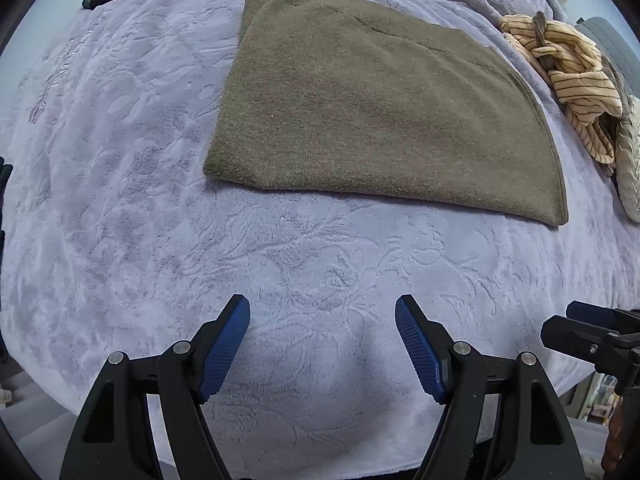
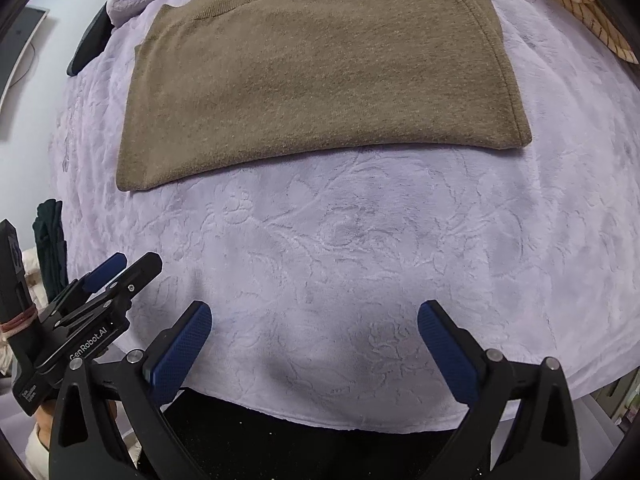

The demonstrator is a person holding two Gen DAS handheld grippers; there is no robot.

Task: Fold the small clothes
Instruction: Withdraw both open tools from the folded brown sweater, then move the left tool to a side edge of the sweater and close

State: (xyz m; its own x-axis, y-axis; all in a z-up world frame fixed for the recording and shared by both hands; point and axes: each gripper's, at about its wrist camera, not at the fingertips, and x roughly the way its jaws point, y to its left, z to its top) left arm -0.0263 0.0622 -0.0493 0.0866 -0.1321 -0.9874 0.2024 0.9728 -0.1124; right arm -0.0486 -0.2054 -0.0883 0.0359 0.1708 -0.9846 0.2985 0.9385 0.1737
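An olive-brown knit garment (image 1: 372, 108) lies flat and folded on the lavender blanket (image 1: 120, 200); it also shows in the right wrist view (image 2: 312, 68). My left gripper (image 1: 322, 312) is open and empty, hovering over the blanket near its front edge, well short of the garment. My right gripper (image 2: 314, 320) is open and empty, also short of the garment's near edge. The right gripper shows at the right edge of the left wrist view (image 1: 588, 332). The left gripper shows at the lower left of the right wrist view (image 2: 120, 272).
A crumpled yellow striped garment (image 1: 576, 80) lies at the blanket's right side, with a pale quilted item (image 1: 632, 168) beside it. The striped garment also shows top right in the right wrist view (image 2: 576, 4). A dark object (image 2: 88, 44) lies at the far left edge.
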